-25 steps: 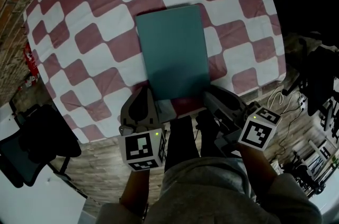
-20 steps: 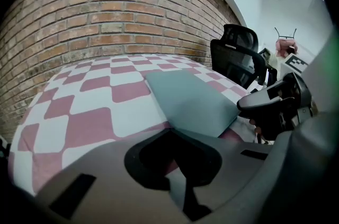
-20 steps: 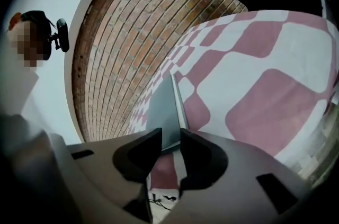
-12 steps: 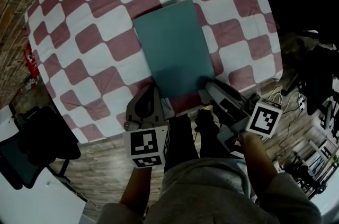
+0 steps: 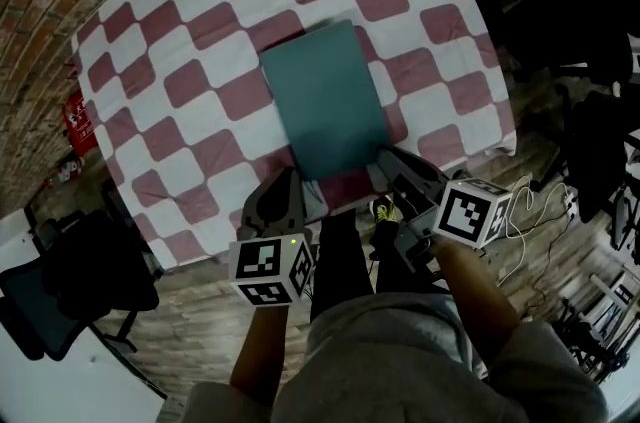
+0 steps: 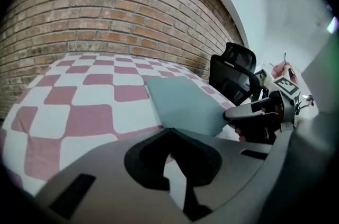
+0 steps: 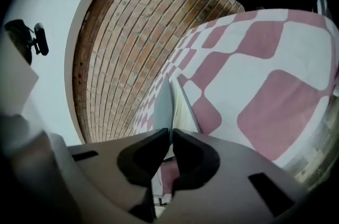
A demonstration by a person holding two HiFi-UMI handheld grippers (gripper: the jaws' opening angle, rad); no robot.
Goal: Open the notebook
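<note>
Wooden floor up close holds a black chair [image 5: 90, 271] on the left and loose cables [image 5: 530, 201] on the right. At the checked table's [image 5: 200, 81] near edge, the left gripper [image 5: 290, 179] sits pinched together, empty. The right gripper [image 7: 170, 133] is closing on the near right corner of the teal notebook [image 5: 325, 96], which lies mid-cloth. A brick wall [image 6: 106, 11] stands beyond.

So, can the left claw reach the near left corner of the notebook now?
Probably yes. The left claw lies at the near left corner of the notebook, with nothing between them. The right claw, its jaws closing on the cover at the near right corner, is clear of that side.
</note>
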